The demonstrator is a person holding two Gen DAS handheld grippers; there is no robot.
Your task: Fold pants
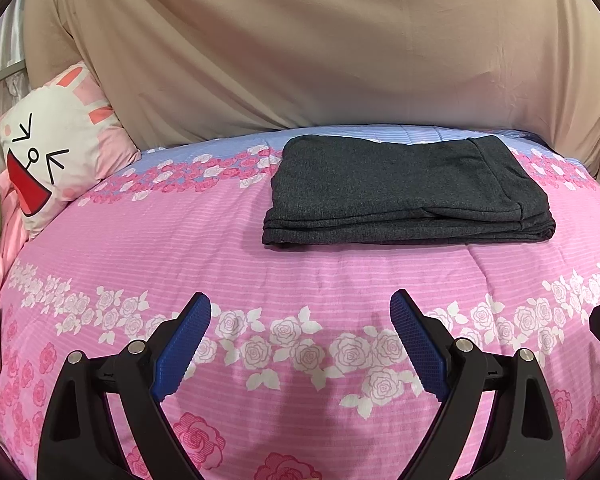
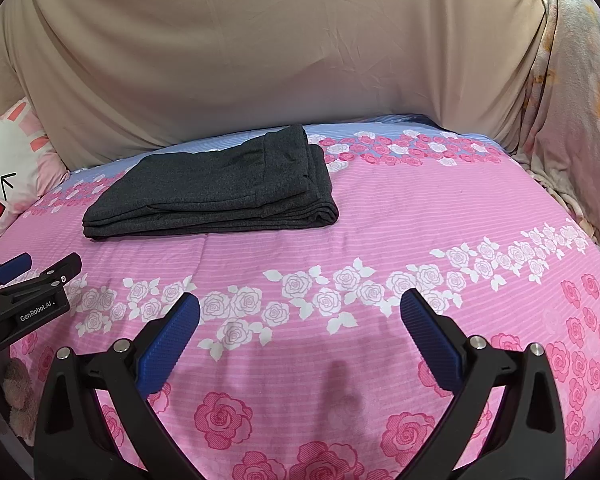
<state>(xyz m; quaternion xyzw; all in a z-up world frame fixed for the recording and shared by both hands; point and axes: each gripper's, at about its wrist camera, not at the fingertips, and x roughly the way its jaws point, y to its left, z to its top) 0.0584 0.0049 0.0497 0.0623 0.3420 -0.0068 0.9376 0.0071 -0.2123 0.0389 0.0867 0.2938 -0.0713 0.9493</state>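
Two low wrist cameras face forward across a pink floral quilt (image 1: 160,240) toward a draped beige sheet (image 1: 300,40) — the left sits left of the right, whose view catches it. Both share the folded pants (image 2: 216,188) (mid-distance) and cartoon pillow (image 1: 56,152).

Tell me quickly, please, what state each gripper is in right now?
Left gripper: open, holding nothing, above the quilt.
Right gripper: open, holding nothing, clear of the folded pants.
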